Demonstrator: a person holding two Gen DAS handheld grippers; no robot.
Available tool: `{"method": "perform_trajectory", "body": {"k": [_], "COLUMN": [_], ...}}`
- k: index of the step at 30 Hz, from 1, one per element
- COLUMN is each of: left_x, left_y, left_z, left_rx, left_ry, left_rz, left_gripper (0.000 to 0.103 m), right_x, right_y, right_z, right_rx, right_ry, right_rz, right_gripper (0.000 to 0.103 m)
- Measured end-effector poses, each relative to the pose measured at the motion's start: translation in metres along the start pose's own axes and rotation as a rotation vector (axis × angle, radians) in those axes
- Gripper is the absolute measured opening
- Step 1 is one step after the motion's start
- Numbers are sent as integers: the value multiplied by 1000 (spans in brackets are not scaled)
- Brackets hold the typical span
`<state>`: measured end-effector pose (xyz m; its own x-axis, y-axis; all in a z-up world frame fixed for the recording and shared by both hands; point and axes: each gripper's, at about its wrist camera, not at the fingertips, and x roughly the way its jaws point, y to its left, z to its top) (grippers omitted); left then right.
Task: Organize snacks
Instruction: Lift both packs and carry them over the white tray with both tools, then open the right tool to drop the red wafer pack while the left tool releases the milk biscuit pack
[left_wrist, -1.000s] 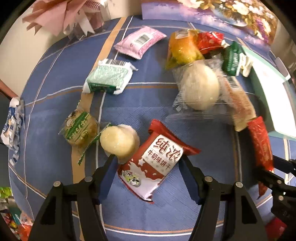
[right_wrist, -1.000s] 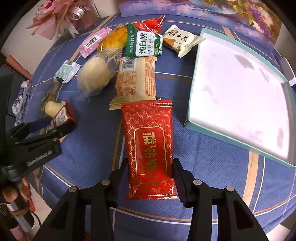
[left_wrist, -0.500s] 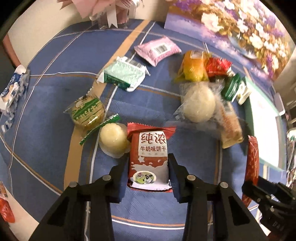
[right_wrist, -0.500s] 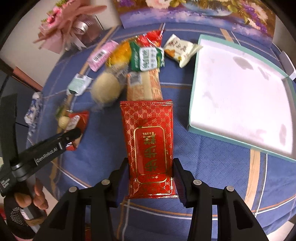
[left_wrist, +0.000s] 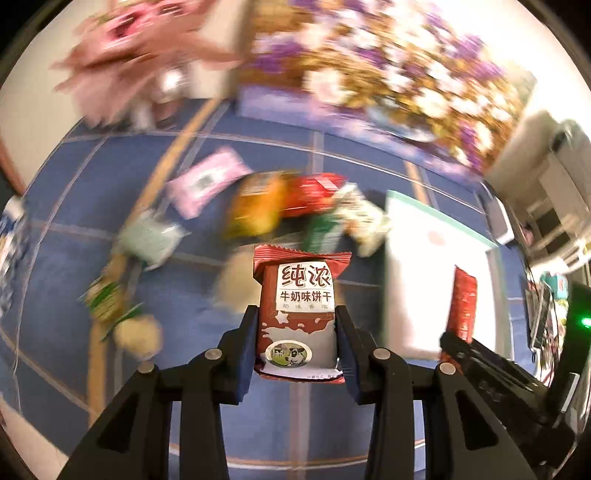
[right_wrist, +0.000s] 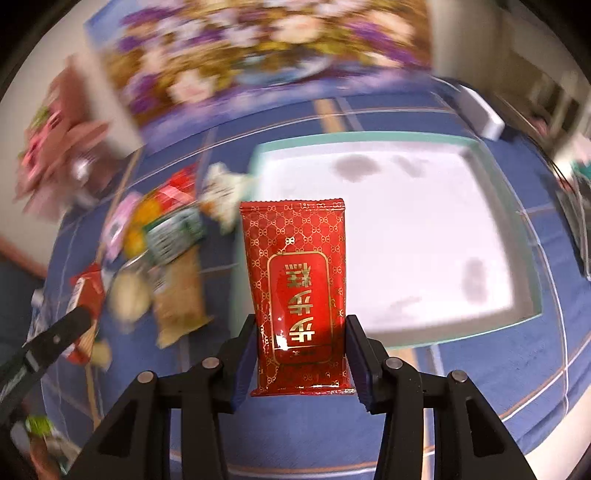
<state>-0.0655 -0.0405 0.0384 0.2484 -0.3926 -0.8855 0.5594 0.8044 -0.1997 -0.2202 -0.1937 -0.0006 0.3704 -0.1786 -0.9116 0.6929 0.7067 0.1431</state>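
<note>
My left gripper is shut on a red-and-white milk biscuit packet, held up off the blue tablecloth. A long red packet with gold lettering stands in my right gripper, which is shut on its lower part. That red packet and the right gripper also show at the right of the left wrist view, over the tray. The white tray with a teal rim lies just beyond the red packet. Several other snack packets lie blurred in a heap to the tray's left.
A pink packet, a pale green packet and a round pale bun lie on the cloth at the left. A flower painting stands at the back. A pink bouquet sits at the back left.
My left gripper shut on the biscuit packet and lifted it off the cloth, swinging right toward the tray. My right gripper carried the red packet up and right, in front of the tray.
</note>
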Motion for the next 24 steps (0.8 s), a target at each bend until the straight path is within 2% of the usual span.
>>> {"method": "perform_trajectory", "body": {"k": [3,8,14,18,21,24], "left_x": [16,46,73,92,99,102], "left_y": [-35,-90,-134,-146,-144,-137], "left_z": [10,26,33,35,32,31], "left_rx": [48,136,210,224,208,187], "left_ry": [29,48,43,65,79,84], "left_rz": [-39,-42,-105,-102,-119,-105], "left_gripper": [41,41,41,41,41,41], "right_x": [9,19,32,40,43,44], "right_y": [-21,-49,-77,-87,-89,-88], "right_z": [10,27,38,41,42,42], "right_rx": [64,157,241,273,285,291], "right_ry": [1,-5,1,14,21,27], "right_rz": [-21,-48,-84,-102,-109,-102], "right_gripper": [48,48,48,48,48,48]}}
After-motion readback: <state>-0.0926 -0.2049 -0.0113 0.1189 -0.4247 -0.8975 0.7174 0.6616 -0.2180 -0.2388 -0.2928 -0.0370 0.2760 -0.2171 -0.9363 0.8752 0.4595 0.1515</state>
